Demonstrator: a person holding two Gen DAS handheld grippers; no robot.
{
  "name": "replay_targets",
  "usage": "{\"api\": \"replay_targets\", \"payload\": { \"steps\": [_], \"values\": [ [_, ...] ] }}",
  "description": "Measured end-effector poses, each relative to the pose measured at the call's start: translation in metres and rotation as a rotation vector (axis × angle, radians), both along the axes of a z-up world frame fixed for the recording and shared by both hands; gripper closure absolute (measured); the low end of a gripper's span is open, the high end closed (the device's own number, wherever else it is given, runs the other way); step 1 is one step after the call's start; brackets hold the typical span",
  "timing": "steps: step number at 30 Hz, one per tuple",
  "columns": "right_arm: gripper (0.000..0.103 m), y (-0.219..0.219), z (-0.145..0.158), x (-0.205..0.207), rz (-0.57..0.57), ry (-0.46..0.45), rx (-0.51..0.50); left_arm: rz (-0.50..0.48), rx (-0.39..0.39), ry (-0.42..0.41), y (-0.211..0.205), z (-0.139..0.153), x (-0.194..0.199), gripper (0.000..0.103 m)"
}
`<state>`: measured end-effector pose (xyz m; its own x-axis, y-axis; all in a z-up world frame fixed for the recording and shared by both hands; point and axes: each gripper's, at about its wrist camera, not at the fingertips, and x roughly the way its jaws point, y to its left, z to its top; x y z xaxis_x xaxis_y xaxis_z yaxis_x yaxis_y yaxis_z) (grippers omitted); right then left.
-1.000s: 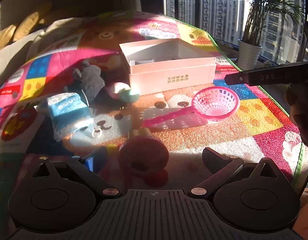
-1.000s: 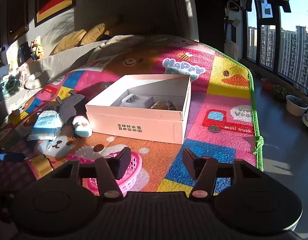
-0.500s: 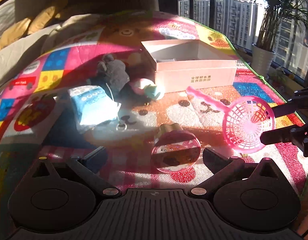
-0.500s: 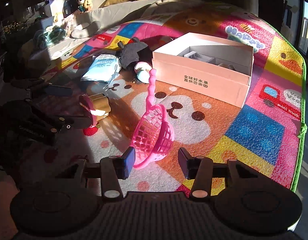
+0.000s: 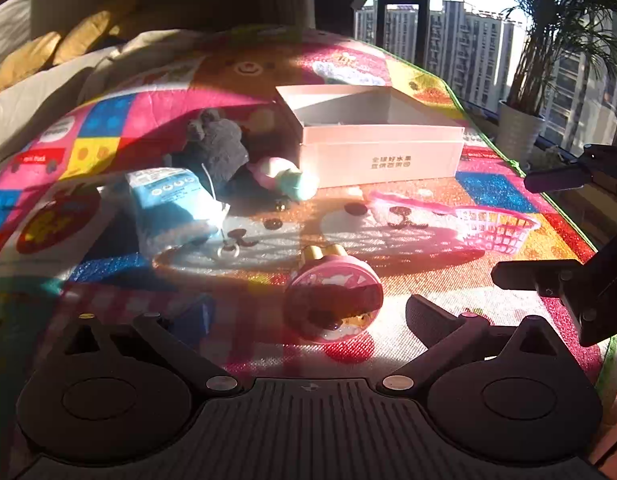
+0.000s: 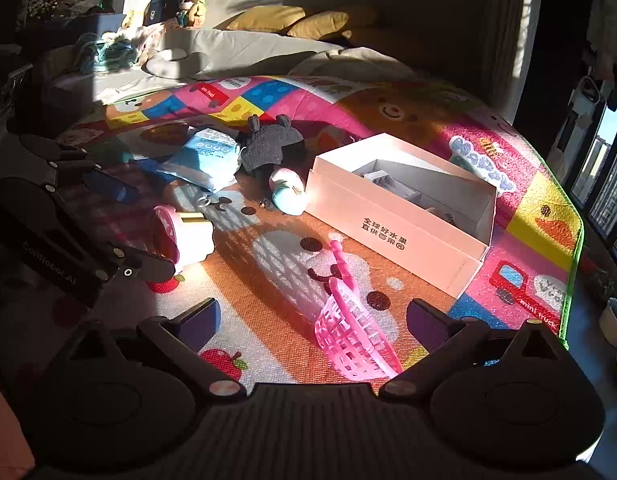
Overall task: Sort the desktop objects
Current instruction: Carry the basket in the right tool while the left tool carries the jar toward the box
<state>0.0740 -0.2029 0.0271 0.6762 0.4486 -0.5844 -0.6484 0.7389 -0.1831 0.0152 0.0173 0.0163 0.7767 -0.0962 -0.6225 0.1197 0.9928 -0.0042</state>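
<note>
Since a second ago my right gripper [image 6: 314, 316] has let the pink strainer [image 6: 354, 338] go; its jaws have just been opening and now stand wide, the strainer lying on the play mat [image 6: 268, 280] between them. From the left wrist, my left gripper [image 5: 308, 316] stands wide around the round pink toy [image 5: 333, 305], short of the white box [image 5: 378, 156].

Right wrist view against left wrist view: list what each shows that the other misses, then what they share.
Only the right wrist view shows the inside of the box, with a grey tray, and a bear figurine beyond the mat. Only the left wrist view shows the potted palm and the towers outside. Both show the pink scoop, pink jar, blue pack, grey plush and both open grippers.
</note>
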Motion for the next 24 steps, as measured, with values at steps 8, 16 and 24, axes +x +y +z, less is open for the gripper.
{"api": "replay_targets", "payload": {
  "steps": [8, 16, 24],
  "values": [
    [0.001, -0.022, 0.0, 0.011, -0.101, 0.017, 0.069, -0.001, 0.082, -0.028, -0.017, -0.006, 0.001, 0.036],
    [0.0, -0.032, -0.01, 0.022, -0.162, 0.061, 0.108, -0.034, 0.113, -0.051, -0.019, 0.013, 0.001, 0.042],
    [0.0, -0.034, -0.01, 0.021, -0.144, 0.077, 0.128, -0.052, 0.128, -0.016, -0.021, 0.009, 0.006, 0.041]
  ]
}}
